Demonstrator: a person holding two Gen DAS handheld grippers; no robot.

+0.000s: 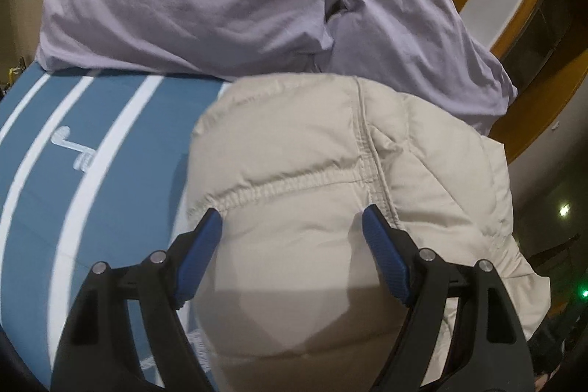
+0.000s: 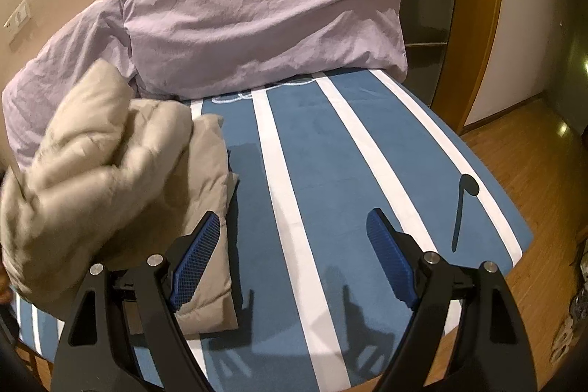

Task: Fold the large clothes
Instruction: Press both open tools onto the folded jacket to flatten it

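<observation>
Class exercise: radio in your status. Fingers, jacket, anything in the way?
Left gripper open over the beige jacket, nothing held. Right gripper open above the striped bed. Jacket bunched, partly folded. Lilac pillows behind; nothing blocking.

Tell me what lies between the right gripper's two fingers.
Between the open right gripper fingers, the right wrist view shows only bare blue-and-white striped bedcover; the beige jacket lies off to the picture's left of it.
</observation>
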